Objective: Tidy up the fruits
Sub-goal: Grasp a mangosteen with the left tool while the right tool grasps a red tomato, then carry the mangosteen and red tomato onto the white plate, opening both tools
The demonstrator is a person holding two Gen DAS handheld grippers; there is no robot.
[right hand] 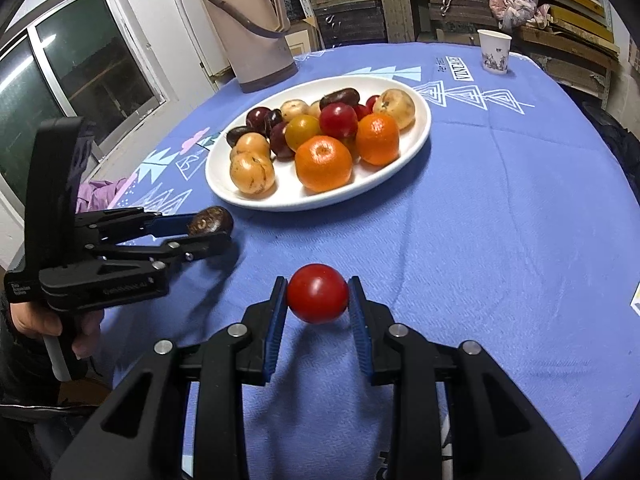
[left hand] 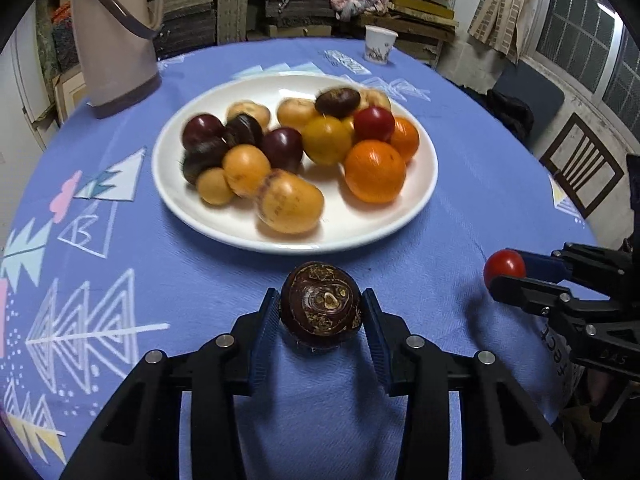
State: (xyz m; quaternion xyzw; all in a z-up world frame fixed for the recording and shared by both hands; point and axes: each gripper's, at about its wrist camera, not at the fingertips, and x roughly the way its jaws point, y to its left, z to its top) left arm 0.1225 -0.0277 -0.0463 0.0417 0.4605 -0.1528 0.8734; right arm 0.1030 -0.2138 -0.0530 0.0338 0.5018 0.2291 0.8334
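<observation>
The left gripper (left hand: 321, 309) reaches level over the blue tablecloth (left hand: 460, 216), jaws clamped on a dark brown water chestnut (left hand: 321, 304). Alongside, the right gripper (right hand: 318, 300) pinches a red tomato (right hand: 318, 298) just above the cloth. Beyond sits the white plate (right hand: 400, 168) piled with fruits; farther off, cloth lettering reads "VINTAGE" (right hand: 462, 69).

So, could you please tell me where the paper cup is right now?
The paper cup stands at the table's far edge, beyond the white plate of fruit and to the right of the thermos jug, upper right in the right wrist view.
</observation>
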